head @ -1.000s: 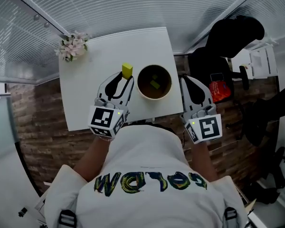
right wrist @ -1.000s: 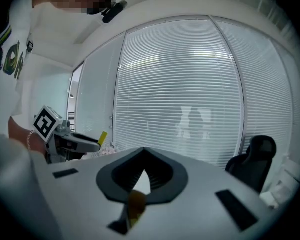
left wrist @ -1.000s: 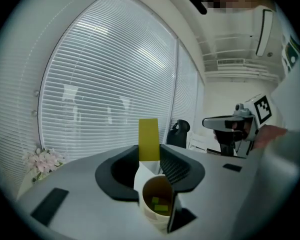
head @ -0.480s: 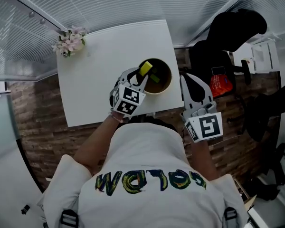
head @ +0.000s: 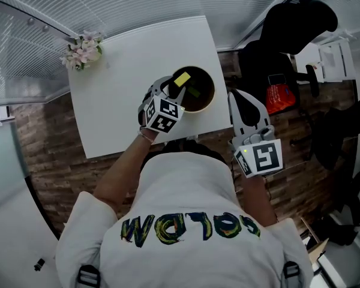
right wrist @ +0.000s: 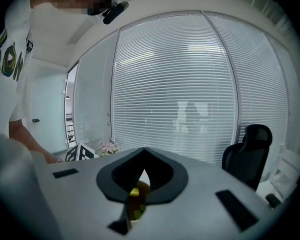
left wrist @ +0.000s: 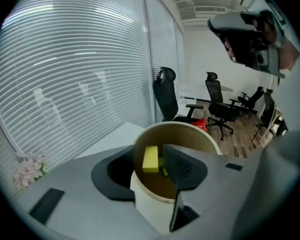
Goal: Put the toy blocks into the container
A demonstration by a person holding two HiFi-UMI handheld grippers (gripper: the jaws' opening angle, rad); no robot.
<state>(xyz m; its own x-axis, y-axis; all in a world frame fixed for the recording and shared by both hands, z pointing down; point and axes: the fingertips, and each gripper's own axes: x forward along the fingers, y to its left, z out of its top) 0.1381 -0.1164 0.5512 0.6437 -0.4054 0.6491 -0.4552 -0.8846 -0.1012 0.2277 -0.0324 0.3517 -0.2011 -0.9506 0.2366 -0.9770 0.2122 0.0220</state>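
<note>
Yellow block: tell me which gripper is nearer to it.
Left. The left gripper, jaws just opening, straddles the yellow block over the container; the right gripper sits shut beside the container.

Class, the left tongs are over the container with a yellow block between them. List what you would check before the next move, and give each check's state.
1. Yellow block over the container opening: ok.
2. Left tongs letting go: ok. The jaws have just been opening and a gap shows beside the block.
3. Block settled inside: cannot tell.
4. Green block already inside: ok.
5. Right tongs apart from the container: ok. They are shut and empty.
</note>
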